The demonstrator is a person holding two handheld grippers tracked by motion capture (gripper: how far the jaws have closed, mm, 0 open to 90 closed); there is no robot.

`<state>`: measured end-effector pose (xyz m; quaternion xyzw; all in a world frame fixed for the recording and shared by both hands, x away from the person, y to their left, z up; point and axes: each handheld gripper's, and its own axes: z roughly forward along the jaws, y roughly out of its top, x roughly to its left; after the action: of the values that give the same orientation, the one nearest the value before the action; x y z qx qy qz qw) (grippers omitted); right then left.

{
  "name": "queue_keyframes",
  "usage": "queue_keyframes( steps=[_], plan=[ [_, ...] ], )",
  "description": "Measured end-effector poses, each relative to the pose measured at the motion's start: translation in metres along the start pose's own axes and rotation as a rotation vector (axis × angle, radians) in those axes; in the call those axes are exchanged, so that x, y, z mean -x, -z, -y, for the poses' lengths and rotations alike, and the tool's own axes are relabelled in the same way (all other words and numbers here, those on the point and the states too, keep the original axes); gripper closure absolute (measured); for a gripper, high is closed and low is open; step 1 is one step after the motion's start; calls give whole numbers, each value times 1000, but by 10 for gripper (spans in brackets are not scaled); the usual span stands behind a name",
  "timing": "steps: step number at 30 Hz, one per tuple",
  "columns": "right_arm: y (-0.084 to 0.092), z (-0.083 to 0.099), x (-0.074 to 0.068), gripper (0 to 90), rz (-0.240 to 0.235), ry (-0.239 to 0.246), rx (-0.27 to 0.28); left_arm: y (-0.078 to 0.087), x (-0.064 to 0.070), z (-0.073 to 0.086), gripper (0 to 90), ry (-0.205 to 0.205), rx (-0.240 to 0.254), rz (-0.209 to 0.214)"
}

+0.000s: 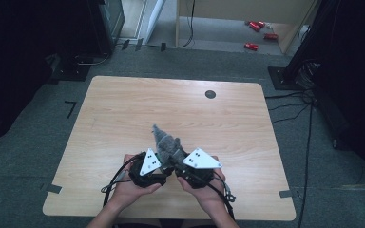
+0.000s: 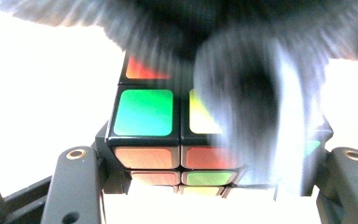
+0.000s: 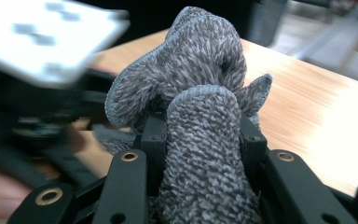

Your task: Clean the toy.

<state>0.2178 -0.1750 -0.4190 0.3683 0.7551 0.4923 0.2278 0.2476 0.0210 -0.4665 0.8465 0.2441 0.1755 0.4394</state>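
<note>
Rubik's cube (image 2: 168, 135) sits clamped in the left claw (image 1: 158, 167), low over the near middle of the worktop (image 1: 123, 109), its green, orange and yellow stickers facing out between the two black jaws in the left gripper view. Just beside it to the right, a grey fluffy cloth (image 3: 200, 121) is bunched up and pinched between the jaws of the right claw (image 1: 180, 167), its loose end standing up above both claws in the high view. The cloth lies against the cube's upper faces, blurred across the left gripper view. The step in hand looks like wiping the cube with the cloth. The next move likely calls for dragging the cloth across another face while the left claw holds the cube steady, or turns it to present a fresh side.
</note>
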Motion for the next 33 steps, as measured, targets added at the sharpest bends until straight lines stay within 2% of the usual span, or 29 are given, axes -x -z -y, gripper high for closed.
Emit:
queue_keyframes(
  steps=[2,4,7,9,11,12,13,14,16,19,21,22,25,27,29,33],
  plan=[
    [4,0,6,647,-9,-28,12,-1,-2,0,342,20,27,11],
    [6,-2,2,645,-36,-10,25,-3,-4,1,343,27,35,38],
    [3,-4,-13,642,-108,38,23,-6,-3,2,342,5,45,41],
    [0,-3,-14,642,-86,61,12,-7,-3,2,343,-10,41,26],
    [1,-2,-4,643,-64,24,11,-8,-4,2,342,-13,38,11],
    [1,-1,1,643,-40,9,7,-8,-6,3,342,5,42,18],
    [3,0,9,643,8,-8,-1,-7,-9,4,342,30,52,35],
    [5,0,14,643,17,-28,2,-5,-11,4,342,47,64,51],
    [8,0,17,642,-15,-59,22,-3,-15,5,343,71,83,67],
    [7,-3,1,632,-58,5,42,0,-16,5,342,77,83,72],
    [5,-4,-10,628,-58,51,44,1,-15,6,342,68,79,65],
    [5,-5,-12,628,-62,59,45,2,-15,6,342,62,78,62],
    [6,-5,-1,635,-37,12,49,5,-13,5,342,46,100,66],
    [8,-2,11,637,-22,-60,46,6,-12,4,342,36,121,78],
    [10,0,22,638,-35,-113,57,7,-10,4,342,23,135,87],
    [7,4,28,640,-49,-115,46,12,-10,3,342,5,189,95]
  ],
)
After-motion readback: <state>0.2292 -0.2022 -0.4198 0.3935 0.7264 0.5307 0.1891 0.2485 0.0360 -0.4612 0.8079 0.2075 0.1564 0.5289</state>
